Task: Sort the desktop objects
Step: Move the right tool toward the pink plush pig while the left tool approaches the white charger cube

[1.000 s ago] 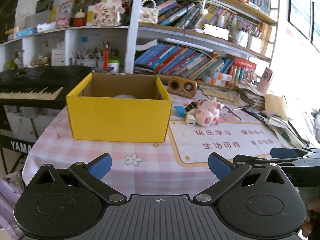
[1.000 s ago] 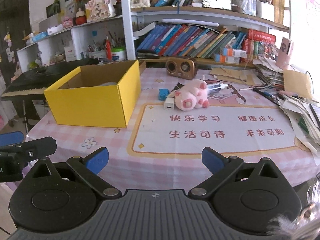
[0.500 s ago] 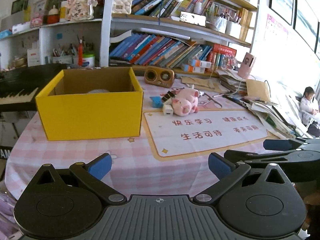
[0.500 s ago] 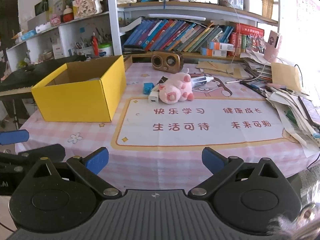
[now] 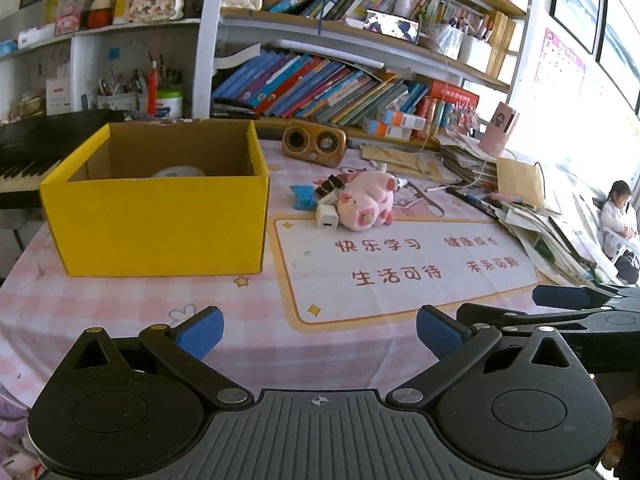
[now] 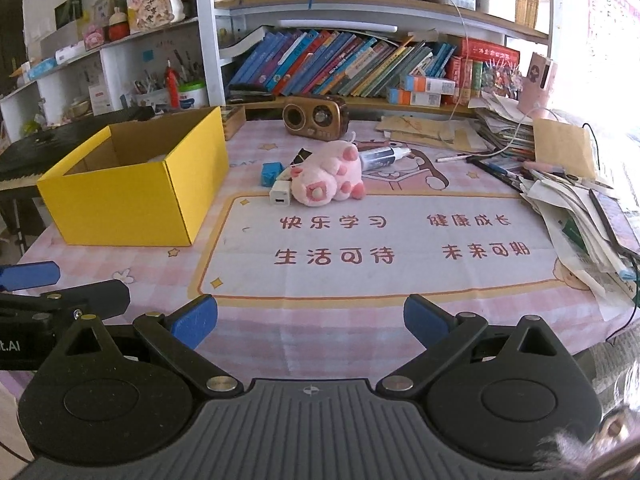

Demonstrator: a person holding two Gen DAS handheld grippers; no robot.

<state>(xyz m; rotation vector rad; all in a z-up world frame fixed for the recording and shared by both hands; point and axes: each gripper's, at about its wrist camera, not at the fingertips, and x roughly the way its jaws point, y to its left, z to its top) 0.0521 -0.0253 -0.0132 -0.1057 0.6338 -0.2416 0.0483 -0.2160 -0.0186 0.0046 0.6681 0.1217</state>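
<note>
A yellow cardboard box [image 5: 160,220] [image 6: 132,200] stands open on the table's left, with a pale object [image 5: 178,171] inside. Right of it lie a pink plush pig [image 5: 366,204] [image 6: 324,178], a white charger [image 5: 327,217] [image 6: 280,197], a small blue item [image 5: 303,196] [image 6: 271,173], a small black item [image 5: 329,185] and a spray bottle [image 6: 382,157]. My left gripper [image 5: 319,330] is open and empty above the table's near edge. My right gripper [image 6: 310,318] is open and empty beside it, and shows at the right of the left wrist view [image 5: 560,304].
A pink checked cloth with a white mat [image 6: 380,248] covers the table. A brown retro speaker [image 6: 315,116] stands at the back. Piles of papers and pens [image 6: 580,200] fill the right side. A keyboard [image 5: 24,148] sits left; bookshelves behind.
Both grippers have moved forward and to the right along the table; the box has shifted left in view and the pig group looks closer. Both stay open.
</note>
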